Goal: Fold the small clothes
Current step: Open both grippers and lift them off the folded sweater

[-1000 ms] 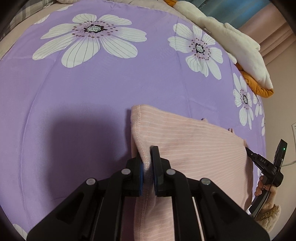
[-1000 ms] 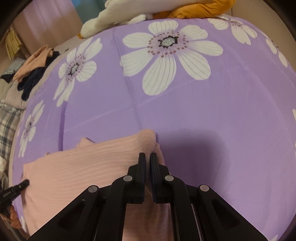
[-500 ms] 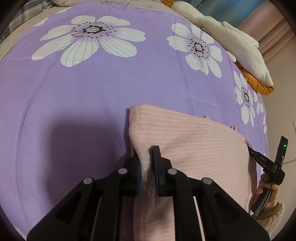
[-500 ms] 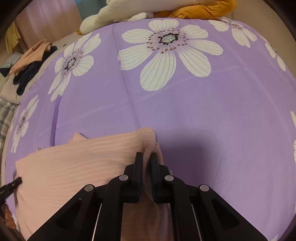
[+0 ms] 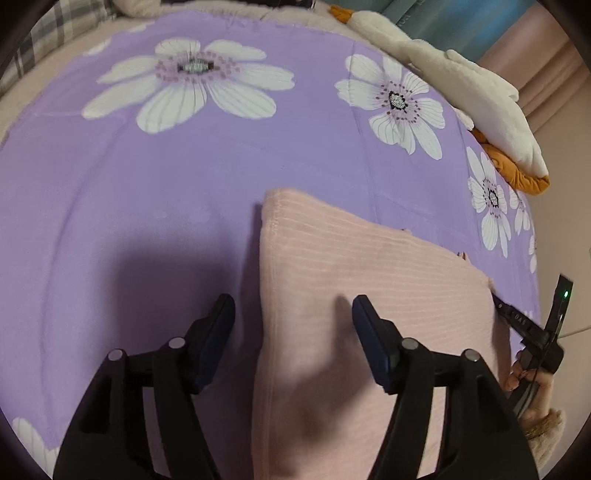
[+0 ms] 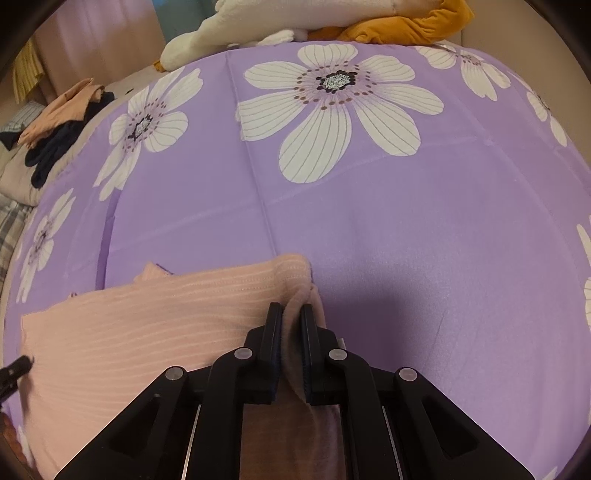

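Observation:
A pink ribbed garment (image 5: 369, 280) lies folded on the purple flowered bedspread (image 5: 147, 206). My left gripper (image 5: 293, 308) is open, its jaws wide apart over the garment's left edge, holding nothing. In the right wrist view the same pink garment (image 6: 147, 325) lies at lower left. My right gripper (image 6: 291, 314) is shut on a pinched fold at the garment's right corner. The right gripper also shows at the far right of the left wrist view (image 5: 532, 328), held by a hand.
A white plush toy (image 5: 461, 85) and an orange cloth (image 5: 517, 173) lie at the bed's far edge. A pile of peach and dark clothes (image 6: 62, 125) sits at the far left in the right wrist view. Plaid bedding (image 5: 55, 33) borders the spread.
My left gripper has opened and let go of the garment's edge, which now lies flat. My right gripper stays shut on its corner.

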A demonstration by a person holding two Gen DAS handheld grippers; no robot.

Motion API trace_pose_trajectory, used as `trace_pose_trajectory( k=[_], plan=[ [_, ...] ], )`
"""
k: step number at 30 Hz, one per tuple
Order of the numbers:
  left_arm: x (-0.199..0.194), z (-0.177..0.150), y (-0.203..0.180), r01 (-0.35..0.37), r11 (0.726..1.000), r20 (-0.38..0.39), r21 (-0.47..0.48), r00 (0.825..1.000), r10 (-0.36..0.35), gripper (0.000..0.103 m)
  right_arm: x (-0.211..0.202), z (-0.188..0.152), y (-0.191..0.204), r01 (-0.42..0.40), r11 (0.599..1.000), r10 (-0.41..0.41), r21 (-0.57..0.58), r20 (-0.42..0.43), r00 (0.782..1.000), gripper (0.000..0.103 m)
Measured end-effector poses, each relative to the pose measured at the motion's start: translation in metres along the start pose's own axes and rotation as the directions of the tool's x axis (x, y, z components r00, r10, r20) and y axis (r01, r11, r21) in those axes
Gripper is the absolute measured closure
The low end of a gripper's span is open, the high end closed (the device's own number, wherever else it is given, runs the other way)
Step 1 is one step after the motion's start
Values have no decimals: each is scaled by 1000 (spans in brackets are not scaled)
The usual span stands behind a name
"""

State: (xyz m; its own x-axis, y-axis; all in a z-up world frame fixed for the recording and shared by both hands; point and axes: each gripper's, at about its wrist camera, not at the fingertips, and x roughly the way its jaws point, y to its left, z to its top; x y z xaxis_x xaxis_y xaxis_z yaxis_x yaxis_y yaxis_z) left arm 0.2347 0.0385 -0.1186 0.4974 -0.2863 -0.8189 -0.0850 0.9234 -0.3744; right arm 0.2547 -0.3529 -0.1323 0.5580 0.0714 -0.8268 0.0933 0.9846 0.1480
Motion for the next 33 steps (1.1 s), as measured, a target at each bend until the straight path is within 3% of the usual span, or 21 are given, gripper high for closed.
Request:
trace_pose_trajectory(
  k=[5, 7, 8, 9, 13, 19, 25, 29, 33],
  plan=[
    [-22, -13, 0, -19, 1000, 21, 6, 1000, 19, 24, -7, 0, -4, -27, 999, 27, 24, 10, 1000, 92],
    [-34, -17, -1, -14, 1000, 36, 20, 999, 14, 22, -16, -1, -5, -17, 999, 17, 28, 17, 1000, 72],
    [-38, -19, -2, -17, 999, 41, 27, 999, 16, 18, -23, -2, -5, 0, 1000, -1, 31, 27, 1000, 46],
    [-44, -22, -3, -19, 999, 48, 35, 999, 17, 16, -32, -4, -5, 3, 999, -4, 37, 46, 999, 32],
    [-58, -33, -4, -22, 999, 44, 49, 999, 20, 11, -62, -10, -9, -88, 994, 84, 64, 67, 994, 31],
    [-83, -51, -7, -17, 997, 63, 69, 998, 13, 6, -108, -23, -1, -43, 999, 40, 27, 104, 994, 29],
    [-106, -68, -8, 10, 998, 108, 65, 994, -17, 1, -151, -46, 11, -48, 999, 49, -7, 179, 983, 14],
    [-98, -84, 2, 53, 998, 64, 23, 996, -54, 1, -161, -64, 11, -64, 998, 63, -1, 199, 978, 14],
    [-85, -96, 9, 44, 999, 14, -7, 999, -44, 1, -156, -92, -7, -134, 988, 117, 79, 187, 975, 14]
  ],
)
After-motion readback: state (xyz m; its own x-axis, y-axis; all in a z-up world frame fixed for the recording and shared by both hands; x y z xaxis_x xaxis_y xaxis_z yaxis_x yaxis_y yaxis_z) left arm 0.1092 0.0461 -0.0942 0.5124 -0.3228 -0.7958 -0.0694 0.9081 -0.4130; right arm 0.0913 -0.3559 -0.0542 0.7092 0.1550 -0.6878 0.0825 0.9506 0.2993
